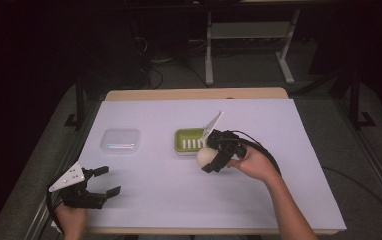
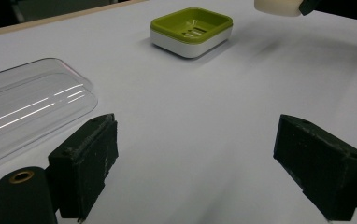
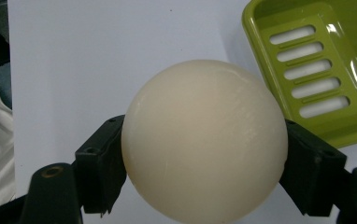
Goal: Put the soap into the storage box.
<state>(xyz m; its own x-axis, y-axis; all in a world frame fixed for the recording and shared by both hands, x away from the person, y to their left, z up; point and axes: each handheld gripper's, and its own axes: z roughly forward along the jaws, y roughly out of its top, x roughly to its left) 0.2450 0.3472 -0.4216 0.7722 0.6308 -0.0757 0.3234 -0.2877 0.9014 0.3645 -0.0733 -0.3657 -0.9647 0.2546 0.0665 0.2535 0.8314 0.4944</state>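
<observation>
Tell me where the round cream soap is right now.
The soap is clamped between the jaws of the right gripper, right of the table's middle in the high view, just in front of the green soap dish.

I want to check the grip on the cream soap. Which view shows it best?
The right gripper view: the round cream soap sits large between both black fingers, which press its sides. The high view shows it small beside the green soap dish. The left gripper view catches just its lower edge at the top.
</observation>
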